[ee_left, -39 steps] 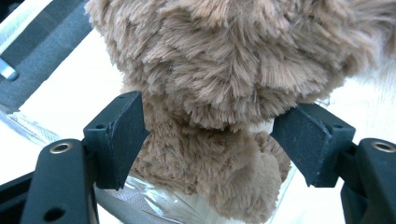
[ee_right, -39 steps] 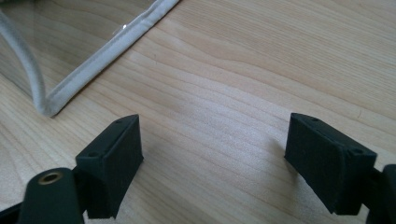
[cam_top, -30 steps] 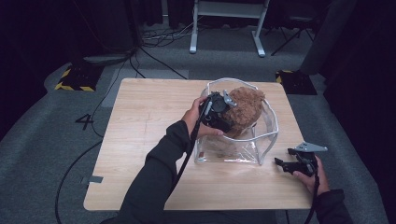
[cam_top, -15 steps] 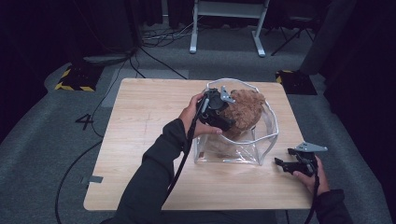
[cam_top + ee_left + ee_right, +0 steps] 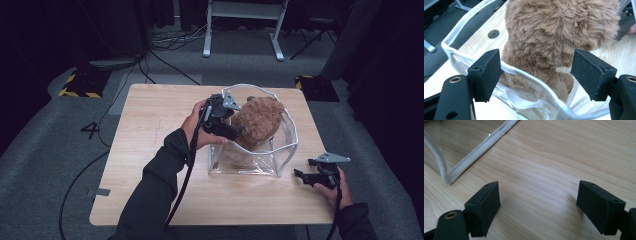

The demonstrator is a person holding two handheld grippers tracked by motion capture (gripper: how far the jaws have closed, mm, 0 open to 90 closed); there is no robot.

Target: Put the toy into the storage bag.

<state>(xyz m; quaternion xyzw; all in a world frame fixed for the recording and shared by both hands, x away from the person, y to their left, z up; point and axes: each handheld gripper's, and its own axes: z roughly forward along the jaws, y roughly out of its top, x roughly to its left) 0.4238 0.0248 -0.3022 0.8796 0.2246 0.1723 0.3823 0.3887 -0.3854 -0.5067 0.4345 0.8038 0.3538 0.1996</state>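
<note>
White-trimmed clear bag (image 5: 282,150) (around brown plush (image 5: 257,120))

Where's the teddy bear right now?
In the high view the teddy bear sits inside the clear bag on the table's right half, beside the left gripper.

The right gripper (image 5: 537,203) shows its two black, blocky jaws standing wide apart, with nothing between them but bare tabletop. They hover low over the pale, wood-grained table (image 5: 564,162), and the jaw on the right of the view casts a soft shadow on the boards just beside it. Ahead of the claw and off towards the jaw on the left of the view lies a corner of the clear plastic bag with white fabric edging (image 5: 477,152), resting on the wood, apart from both jaws.
</note>
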